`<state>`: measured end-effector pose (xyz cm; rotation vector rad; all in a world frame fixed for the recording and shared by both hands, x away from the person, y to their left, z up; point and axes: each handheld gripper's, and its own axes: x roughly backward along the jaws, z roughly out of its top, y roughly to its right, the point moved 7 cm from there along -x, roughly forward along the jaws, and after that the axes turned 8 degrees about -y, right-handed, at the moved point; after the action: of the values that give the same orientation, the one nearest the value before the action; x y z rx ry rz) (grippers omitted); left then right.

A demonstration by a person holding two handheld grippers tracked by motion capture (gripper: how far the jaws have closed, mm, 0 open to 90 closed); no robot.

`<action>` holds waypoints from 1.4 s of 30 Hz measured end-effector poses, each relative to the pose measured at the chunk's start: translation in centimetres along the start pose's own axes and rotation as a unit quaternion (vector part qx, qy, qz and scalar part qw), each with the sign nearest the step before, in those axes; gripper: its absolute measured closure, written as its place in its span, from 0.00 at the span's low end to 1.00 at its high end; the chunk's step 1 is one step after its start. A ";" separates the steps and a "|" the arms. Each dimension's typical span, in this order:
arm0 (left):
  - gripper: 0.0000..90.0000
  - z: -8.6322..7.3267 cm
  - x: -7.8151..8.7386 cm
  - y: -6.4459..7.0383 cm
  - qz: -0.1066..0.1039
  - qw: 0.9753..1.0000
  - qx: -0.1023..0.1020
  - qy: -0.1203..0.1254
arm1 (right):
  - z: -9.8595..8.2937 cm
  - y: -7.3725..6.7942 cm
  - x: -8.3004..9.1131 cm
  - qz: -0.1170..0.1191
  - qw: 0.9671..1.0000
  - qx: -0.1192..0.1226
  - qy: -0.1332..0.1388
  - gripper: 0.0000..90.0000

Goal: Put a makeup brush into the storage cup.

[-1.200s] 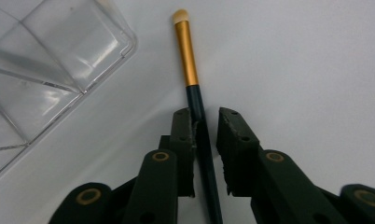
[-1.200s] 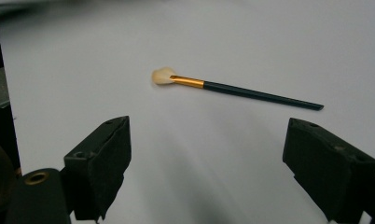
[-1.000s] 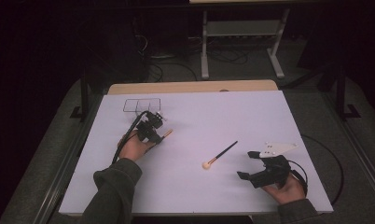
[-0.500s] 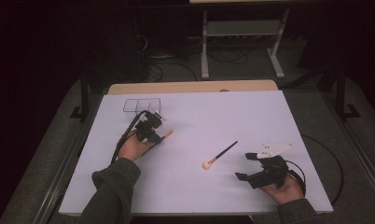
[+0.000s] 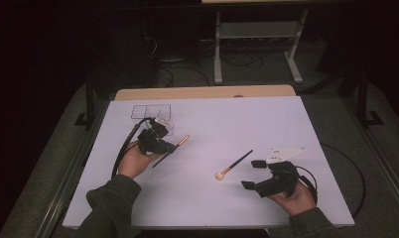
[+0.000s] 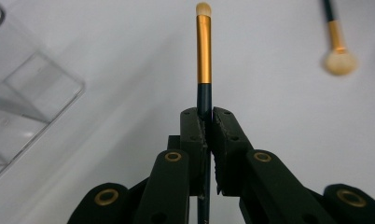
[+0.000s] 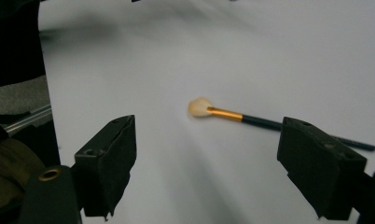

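Room beyond the white table (image 5: 212, 119) is dark; a metal stand (image 5: 257, 39) and floor cables are barely legible. Clear compartment tray (image 5: 150, 113) sits at the far left, faint in outline. Right gripper (image 5: 254, 174) jaws wide apart, nothing between them; loose brush (image 5: 233, 165) lies just ahead. Left gripper (image 5: 166, 145) clamps a slim brush (image 6: 204, 56) by its dark handle, lower handle hidden between the jaws.

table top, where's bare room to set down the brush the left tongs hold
Free: the wide stretch of table beyond the loose brush, out to the far right corner, and the near middle between the two hands. Crowded: around the clear tray, where the left tongs grip the brush.
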<state>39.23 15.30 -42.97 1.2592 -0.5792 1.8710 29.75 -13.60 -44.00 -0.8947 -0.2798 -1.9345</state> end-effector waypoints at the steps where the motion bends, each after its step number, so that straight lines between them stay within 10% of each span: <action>1: 0.93 0.0 0.4 0.5 -0.002 1.000 -0.005 0.008 | 0.3 -0.1 0.0 0.001 1.000 0.000 0.001 0.21; 12: 0.93 -1.5 2.9 5.4 -0.042 0.995 -0.047 0.077 | 4.7 -2.1 -1.6 0.057 0.998 0.015 0.024 0.22; 24: 0.93 -3.6 2.9 9.0 -0.101 0.982 -0.092 0.127 | 7.4 -3.9 -3.8 0.125 0.992 0.030 0.016 0.34; 42: 0.93 -3.8 3.0 10.1 -0.103 0.977 -0.122 0.145 | 8.3 -5.3 -4.9 0.153 0.986 0.062 -0.024 0.41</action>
<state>28.38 13.25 -41.16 0.8347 -0.4830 1.7102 30.57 -3.17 -40.63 -0.8506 -0.2708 -1.5977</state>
